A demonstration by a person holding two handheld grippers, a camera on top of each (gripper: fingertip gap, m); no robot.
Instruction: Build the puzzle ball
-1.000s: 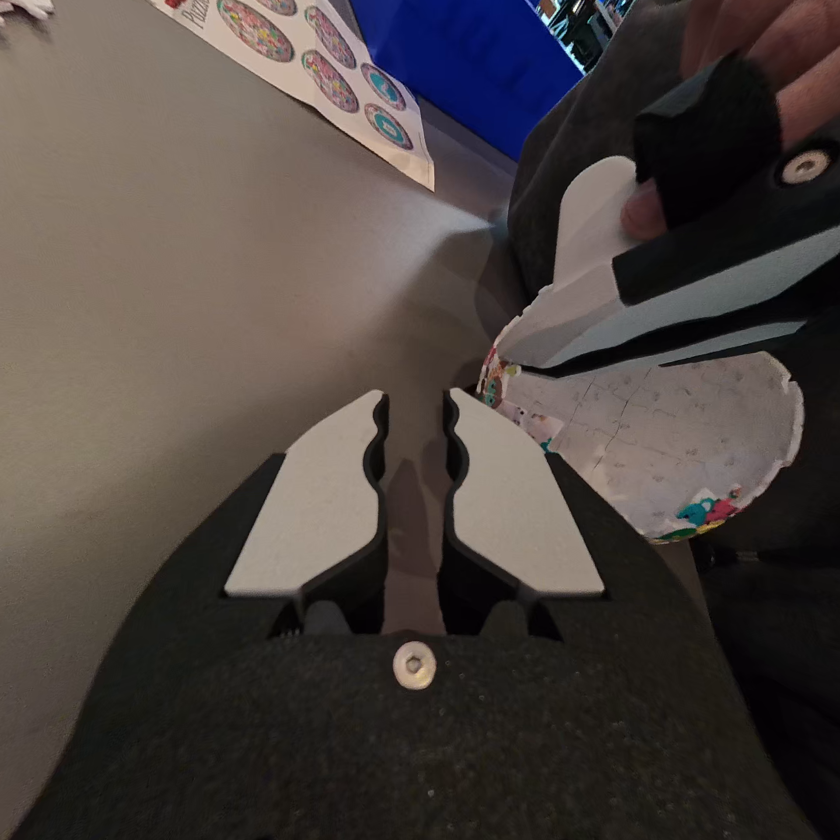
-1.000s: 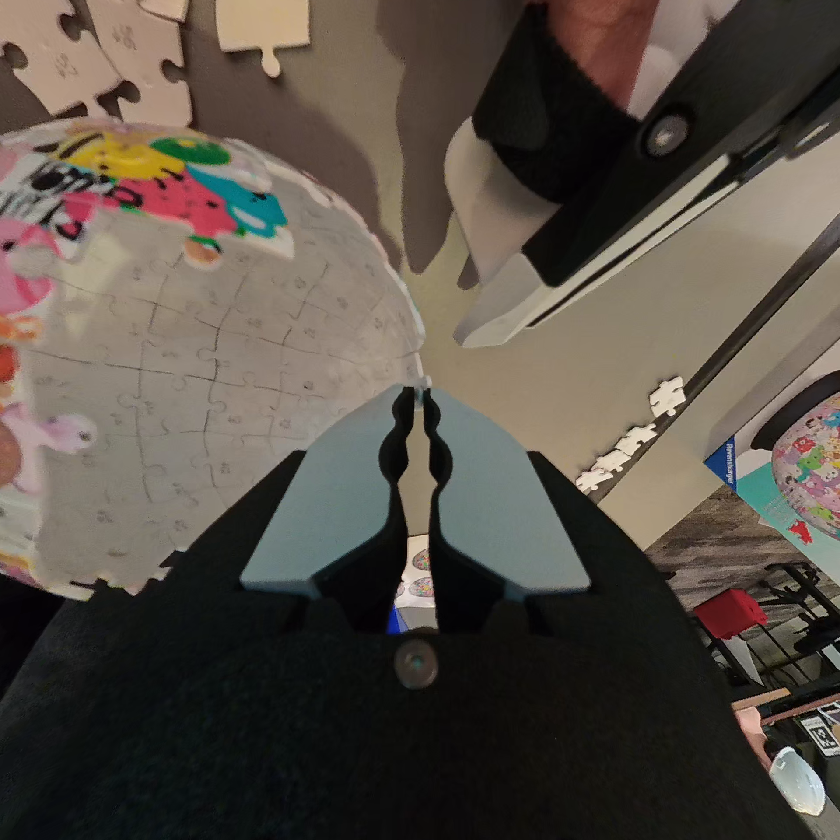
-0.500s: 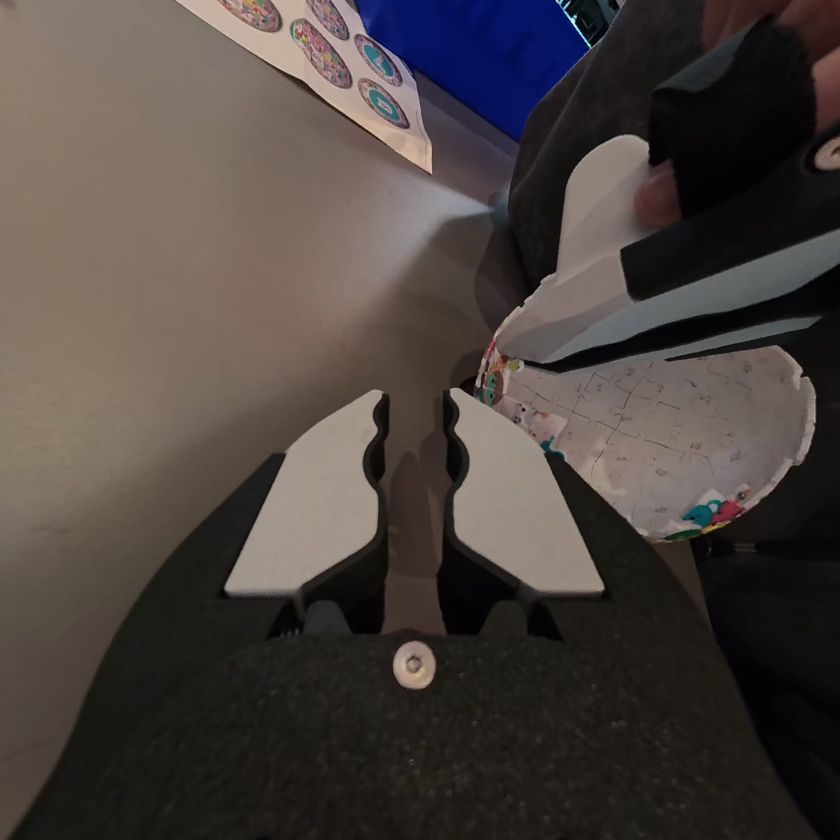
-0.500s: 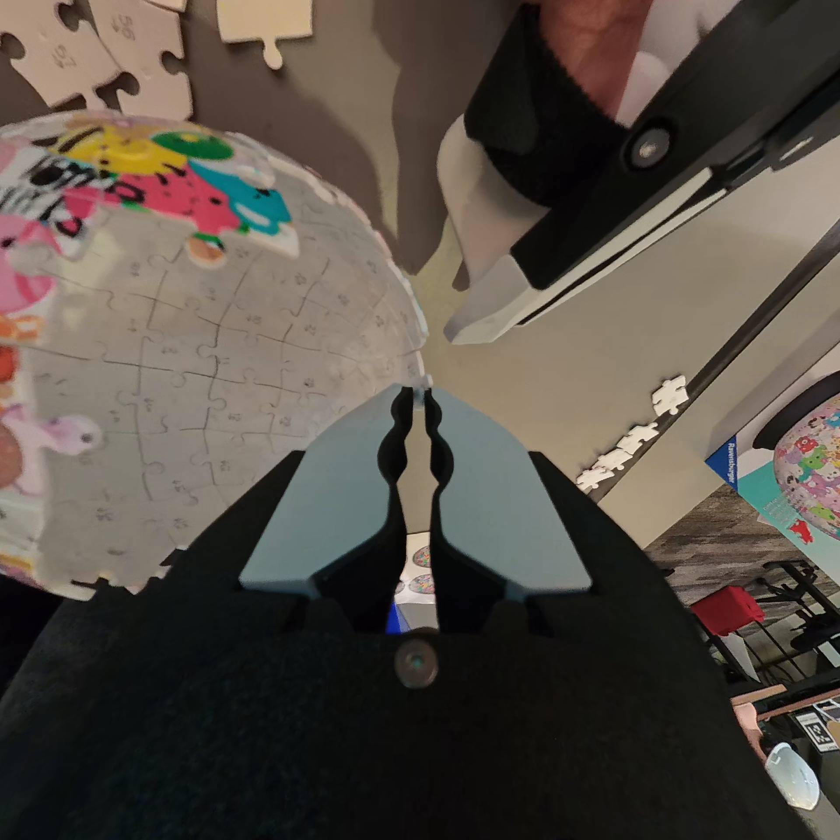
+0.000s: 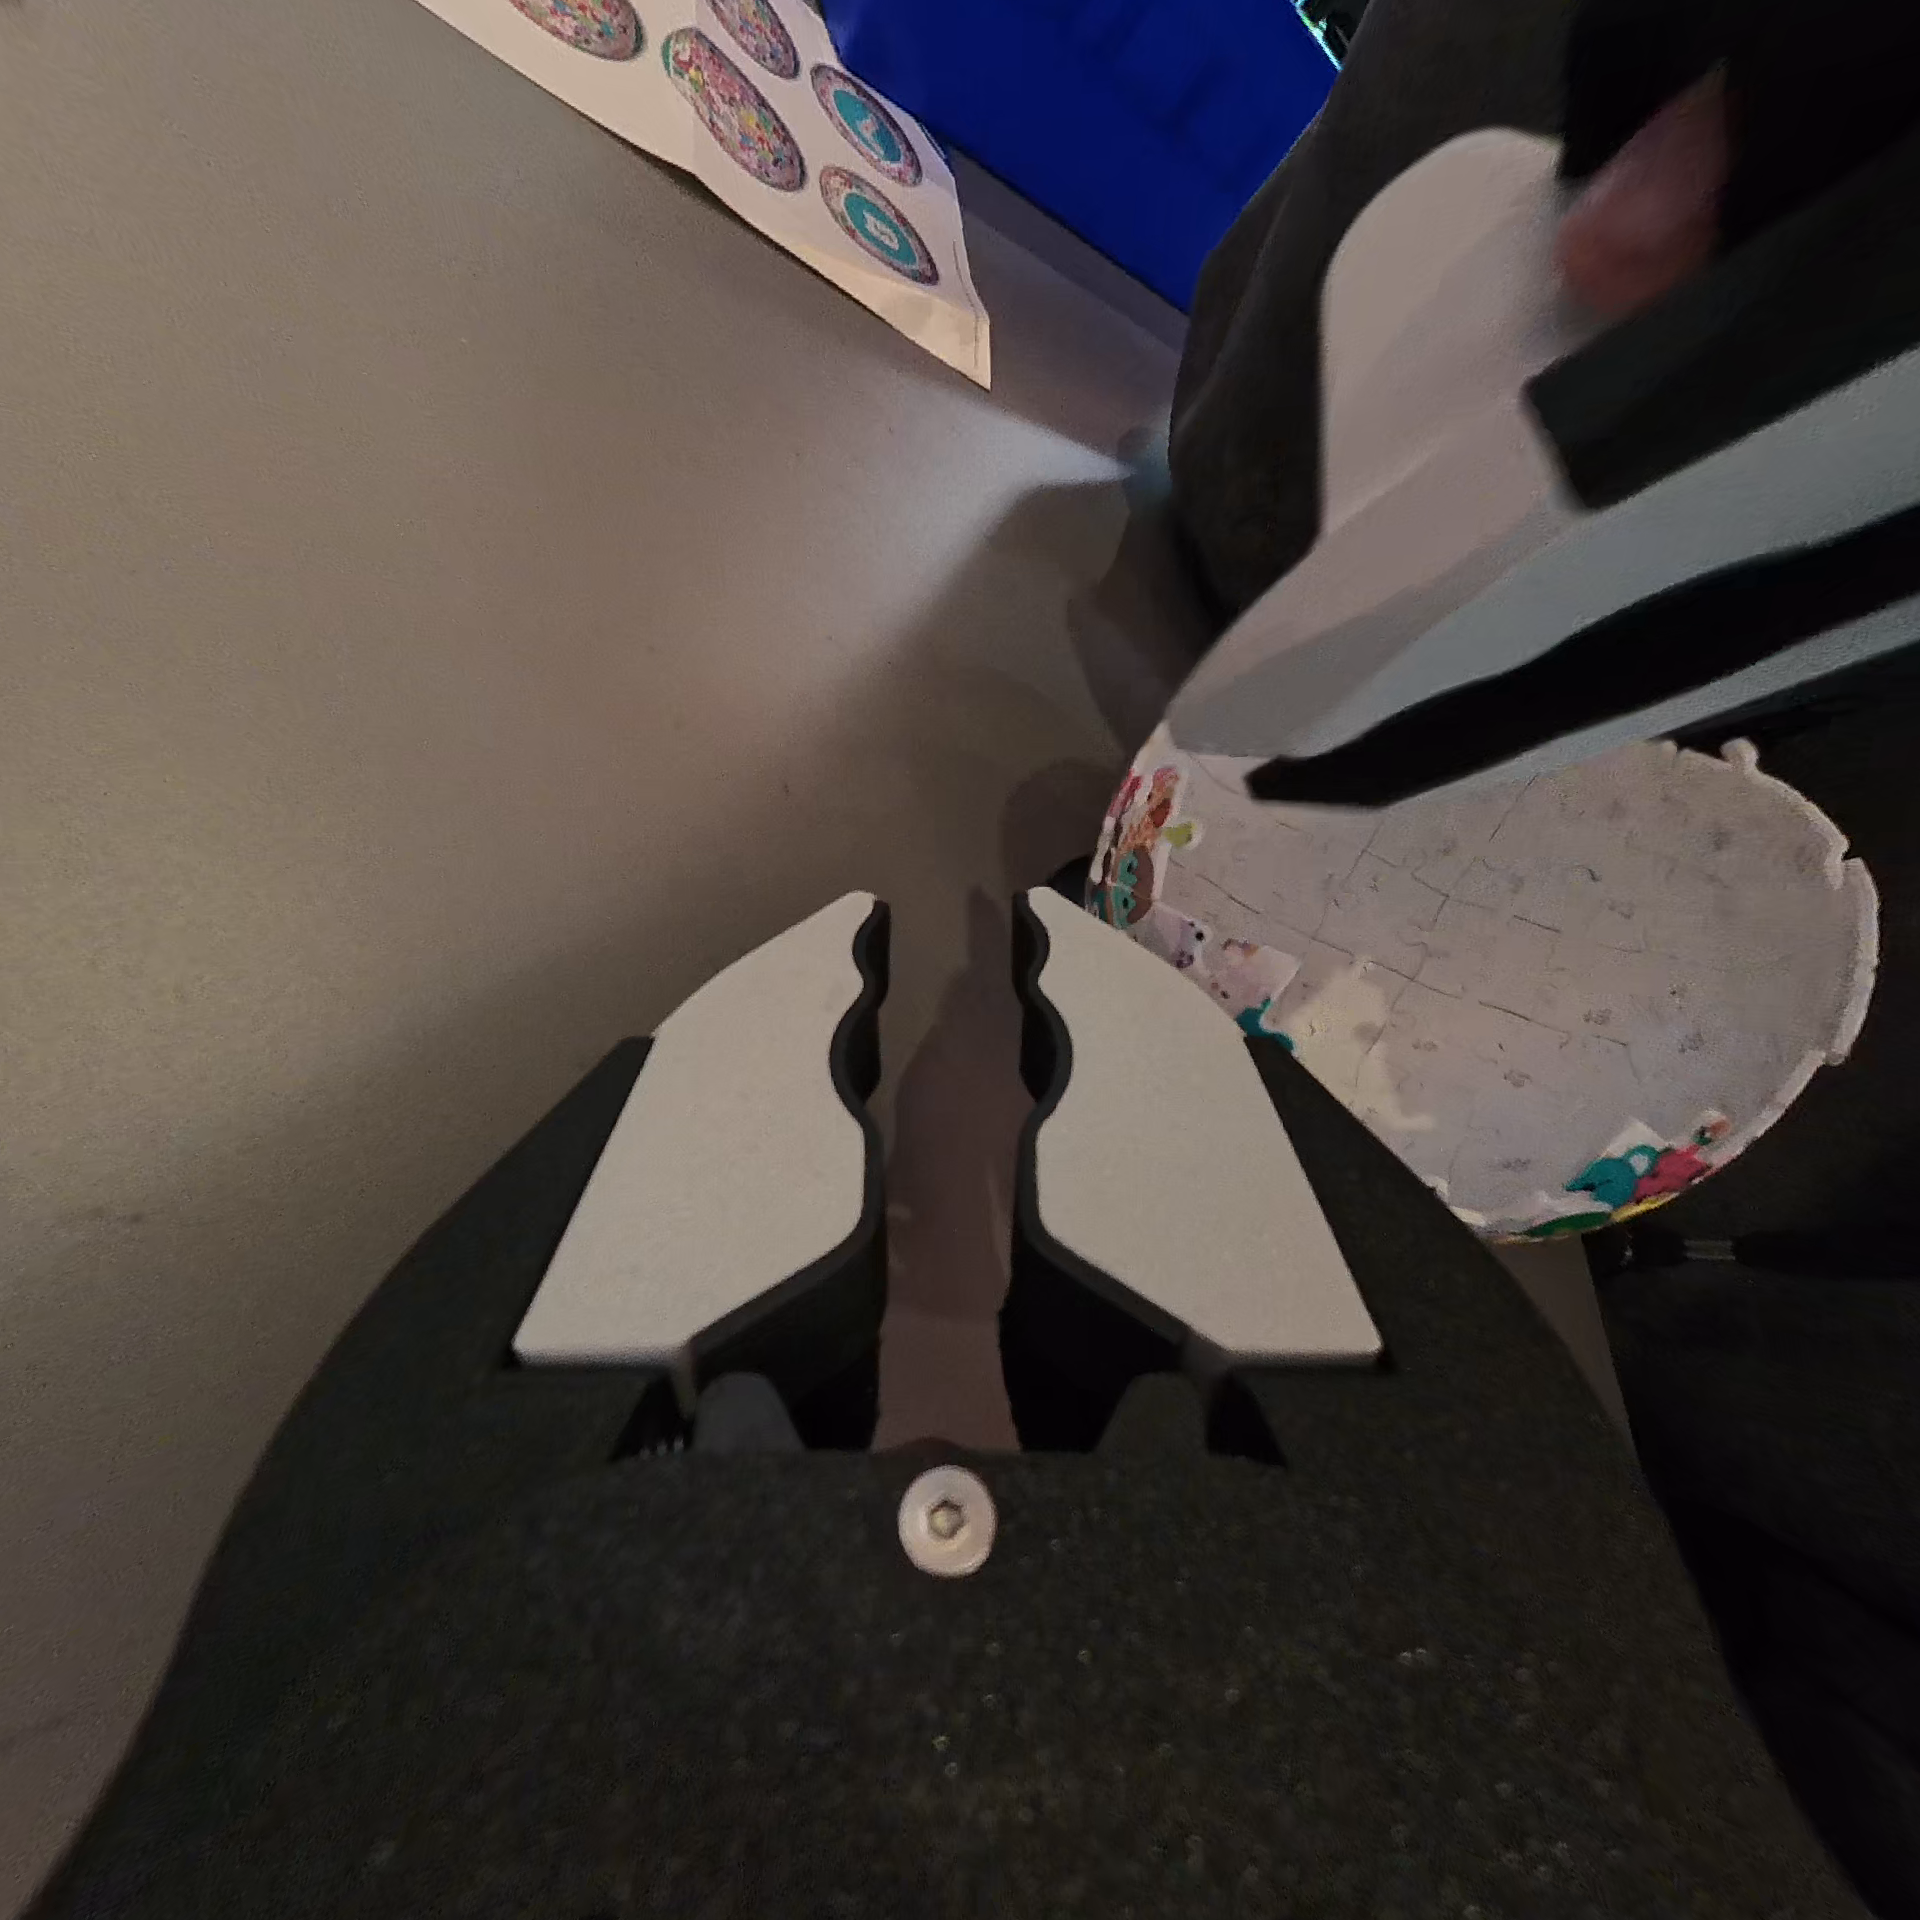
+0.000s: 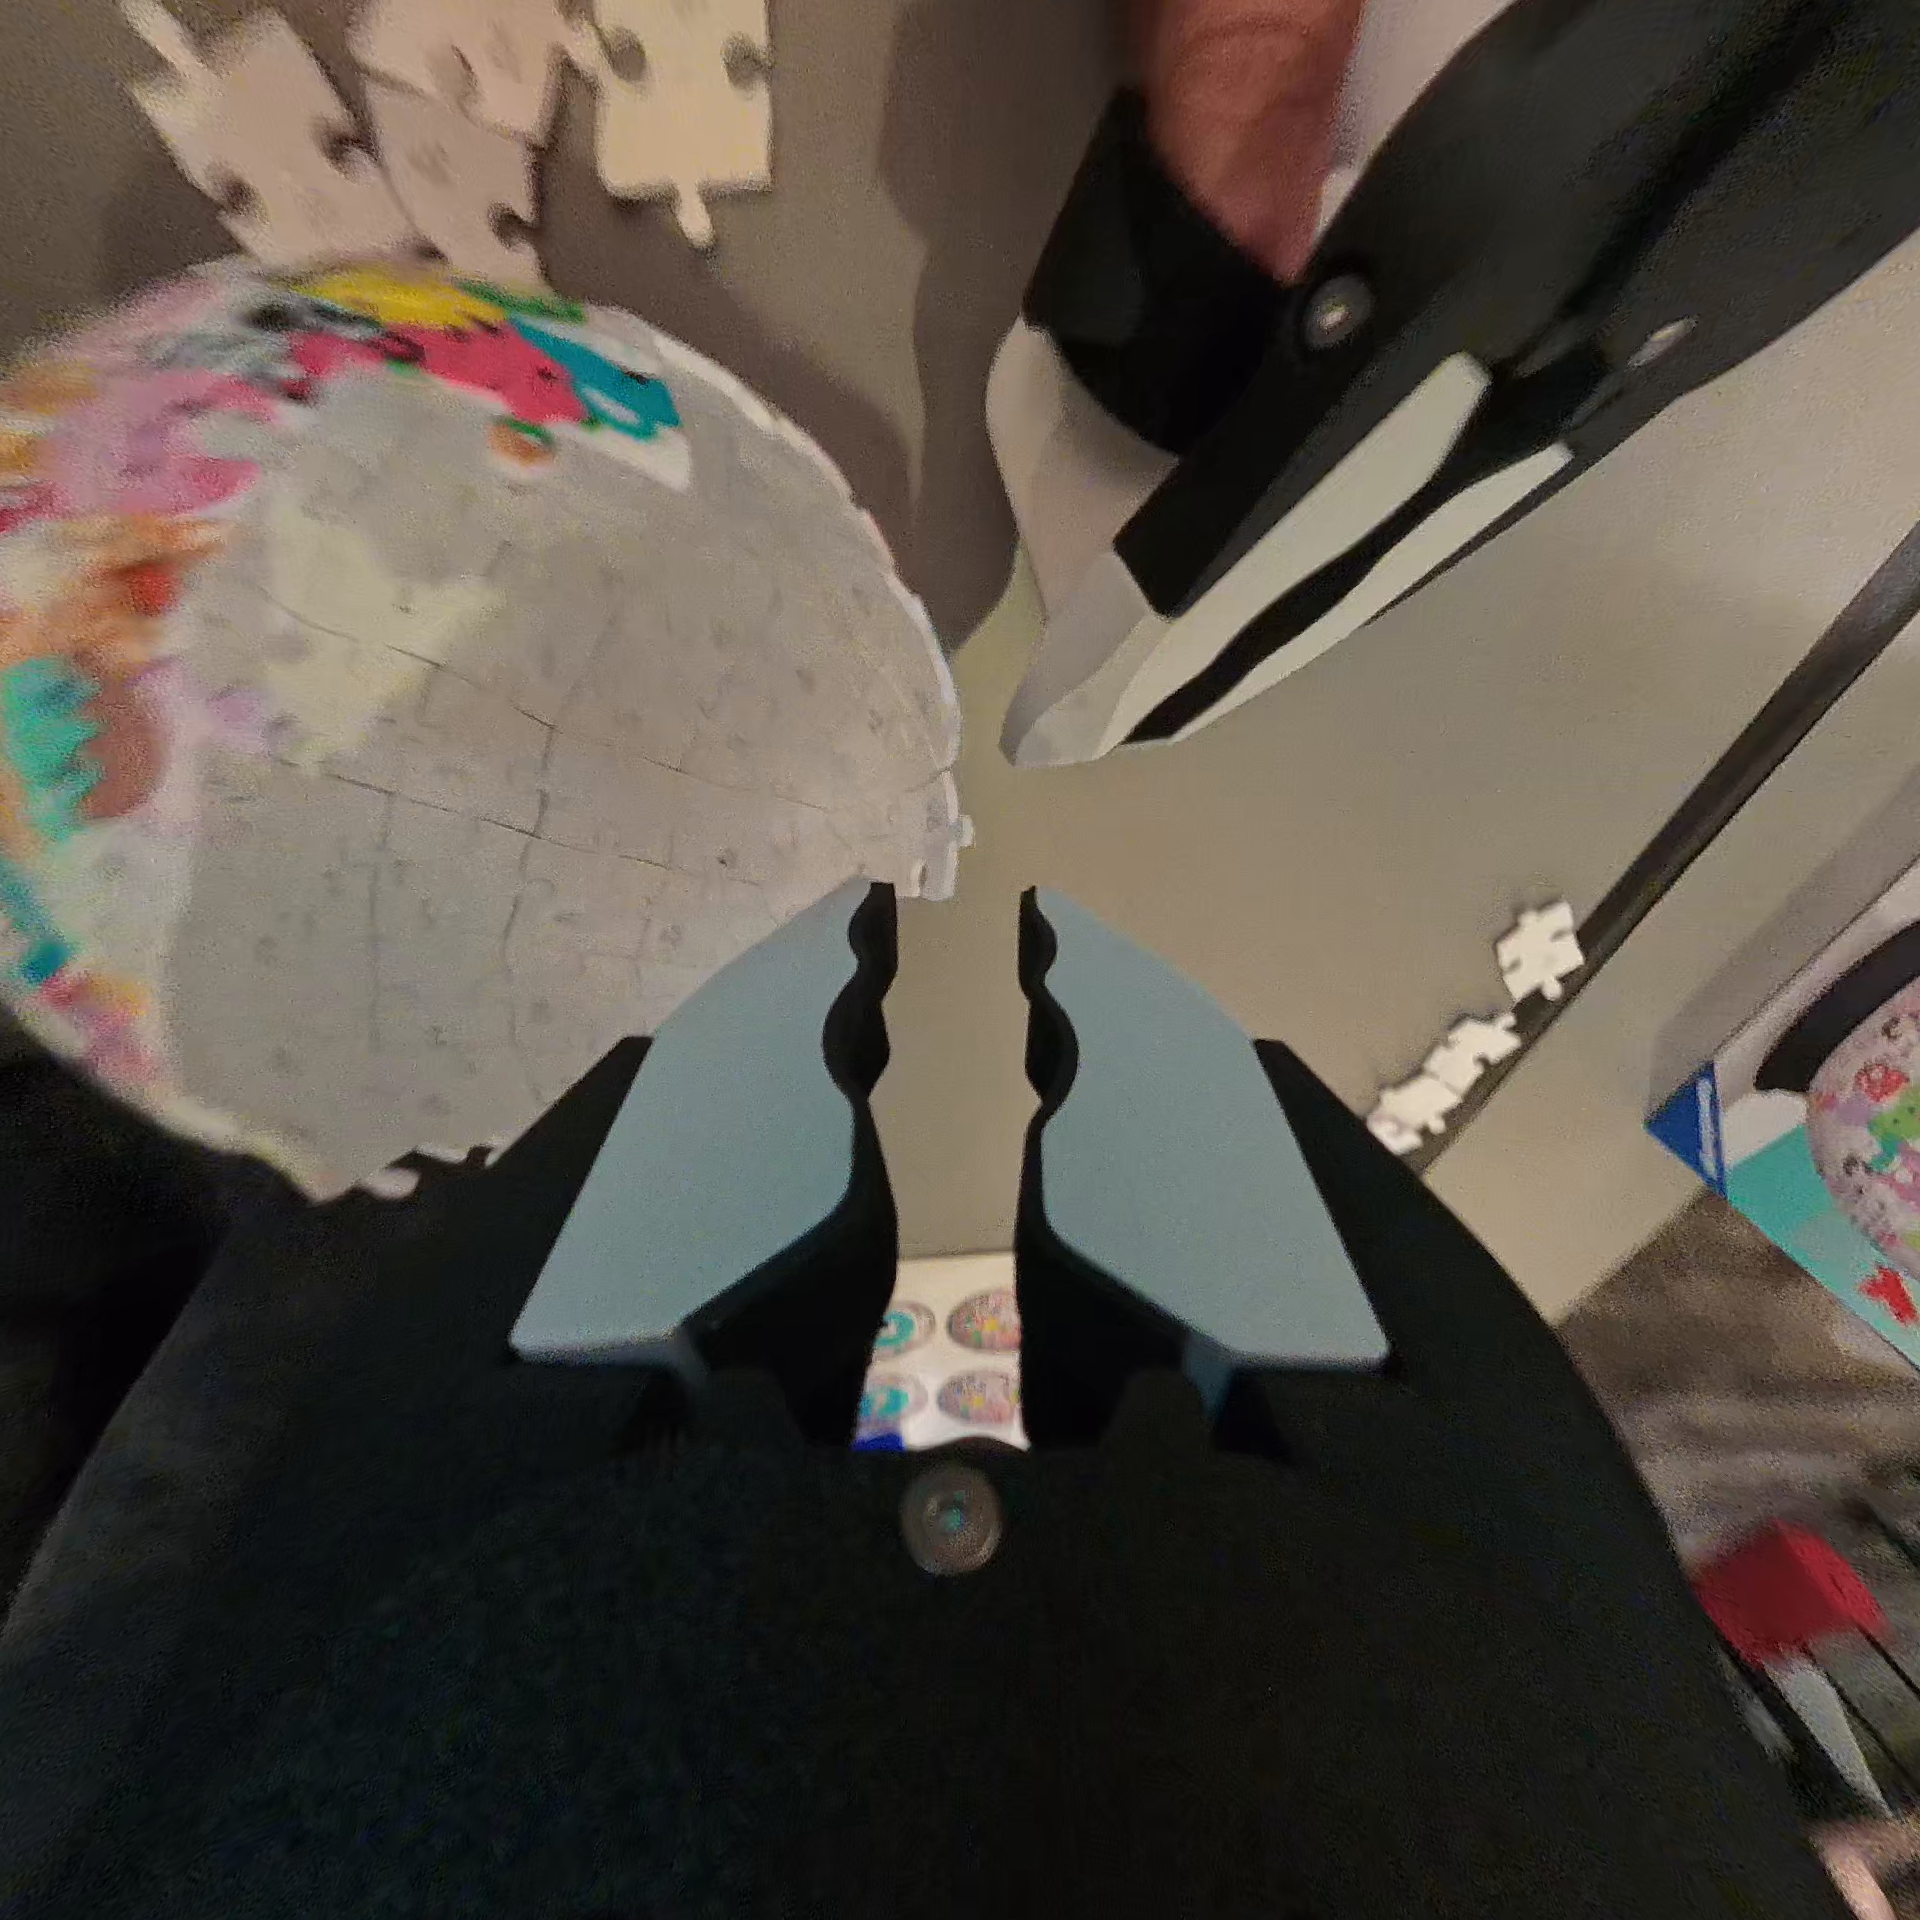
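The puzzle ball is a half-built shell [image 5: 1507, 987], white inside with a colourful printed outside, and it sits right of my left gripper [image 5: 951, 904]. My left gripper is open with only the table showing between its fingers. In the right wrist view the shell [image 6: 468, 727] fills the left side. Its rim tab [image 6: 940, 862] lies just beyond the left fingertip of my right gripper [image 6: 956, 894], which is open and not pressing on it. My right gripper also shows in the left wrist view [image 5: 1236, 764], over the shell's rim. My left gripper shows in the right wrist view [image 6: 1070, 727], beside the shell.
Loose white puzzle pieces [image 6: 436, 135] lie on the beige table beyond the shell, and more [image 6: 1538, 945] lie by the table's dark edge. A printed instruction sheet [image 5: 790, 135] lies at the far side. The puzzle box [image 6: 1818, 1143] stands at the right. A person's dark clothing [image 5: 1299, 312] is close behind the shell. There is about 5 centimeters between the tips of the two grippers. Between my right fingertips and the shell [image 6: 468, 727] there is roughly 10 centimeters.
My right gripper was shut on the shell's rim and has now opened, letting the rim go. The shell has turned slightly. My left gripper stays open and has barely moved.
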